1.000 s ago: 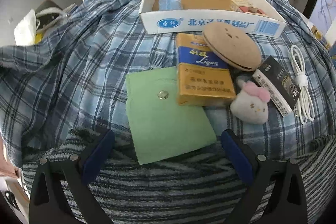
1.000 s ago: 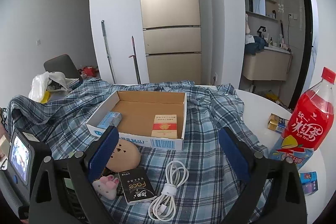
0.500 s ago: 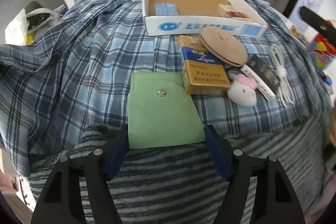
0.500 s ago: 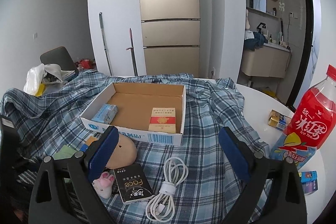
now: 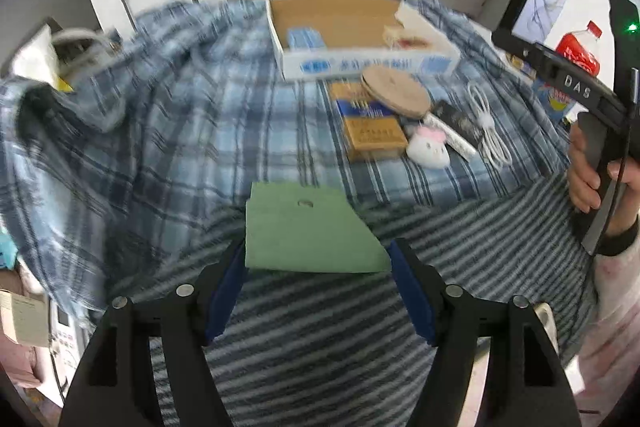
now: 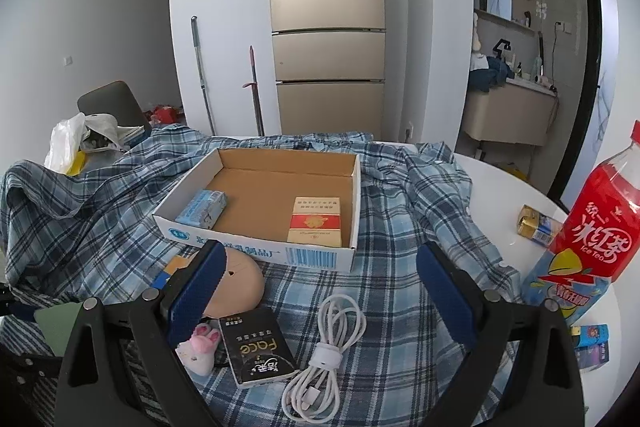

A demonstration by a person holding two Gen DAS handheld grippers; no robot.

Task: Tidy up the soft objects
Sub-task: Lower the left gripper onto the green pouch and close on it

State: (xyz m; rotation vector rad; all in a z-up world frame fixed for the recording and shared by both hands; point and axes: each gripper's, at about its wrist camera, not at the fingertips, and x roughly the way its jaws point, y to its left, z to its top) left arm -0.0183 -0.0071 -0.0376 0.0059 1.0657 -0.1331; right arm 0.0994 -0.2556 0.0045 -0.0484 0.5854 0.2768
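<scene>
- On the table, a plaid cloth (image 6: pixel 400 211) covered most of the top, and one cardboard box (image 6: pixel 256 247) stood on it with two small packs inside.
- My left gripper (image 5: pixel 316 291) held the one green pouch (image 5: pixel 304 231) by its near edge; it hung above the striped towel (image 5: pixel 460 227). I judged it light, thin and floppy, so the edge was the right hold.
- My right gripper (image 6: pixel 320 291) hovered with its fingers spread apart, holding nothing.
- One small plush toy (image 6: pixel 200 347) lay beside the black pack (image 6: pixel 256 347); soft and squashy, best pinched around the body.
- I counted one white cable (image 6: pixel 324 347).
</scene>
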